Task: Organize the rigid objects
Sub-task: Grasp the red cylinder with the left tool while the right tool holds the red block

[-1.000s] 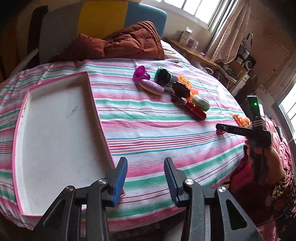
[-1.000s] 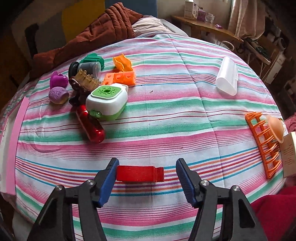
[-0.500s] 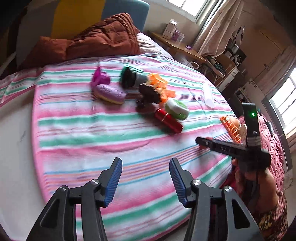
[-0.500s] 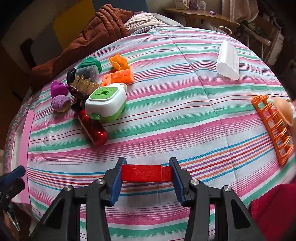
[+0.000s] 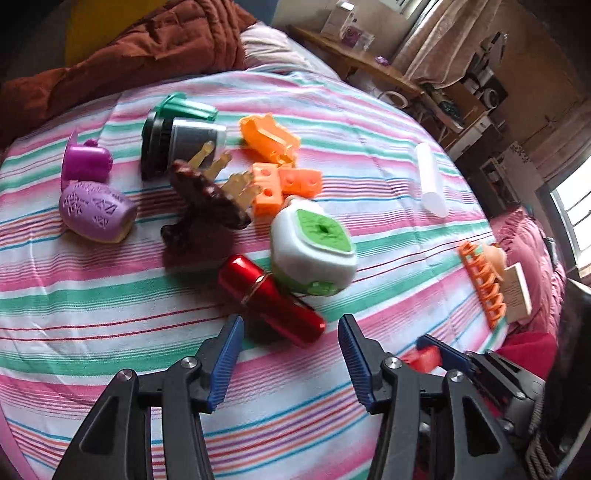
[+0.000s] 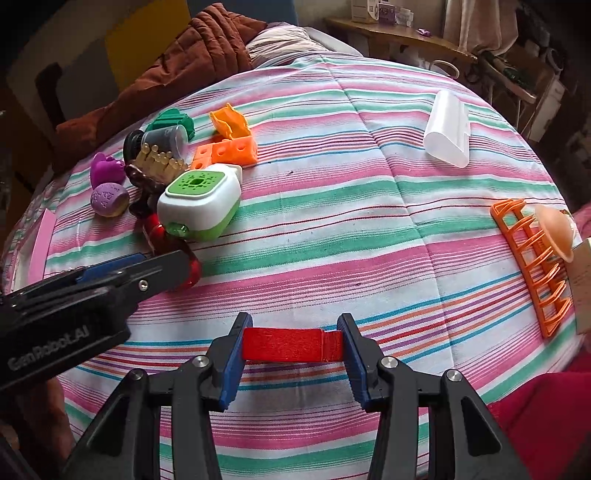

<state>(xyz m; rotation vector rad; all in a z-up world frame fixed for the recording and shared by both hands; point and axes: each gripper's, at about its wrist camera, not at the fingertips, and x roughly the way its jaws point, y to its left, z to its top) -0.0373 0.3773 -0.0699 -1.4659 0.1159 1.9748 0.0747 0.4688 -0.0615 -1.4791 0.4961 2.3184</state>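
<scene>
Many pink, green and white stripes cover the bed (image 6: 369, 206) under us, a rust quilt (image 6: 192, 62) and wooden shelf (image 6: 399, 35) beyond. Our right gripper (image 6: 291, 345) is clenched on a flat, rough red block (image 6: 288, 344). Our left gripper (image 5: 290, 354) is released, a glossy red cylinder (image 5: 271, 299) just ahead.

Flat red block (image 6: 291, 344), lying crosswise on the striped bed (image 6: 369, 221). Glossy red cylinder (image 5: 271, 301) on its side, touching the white-and-green box (image 5: 314, 251); purple, brown, orange pieces clustered beyond.
</scene>
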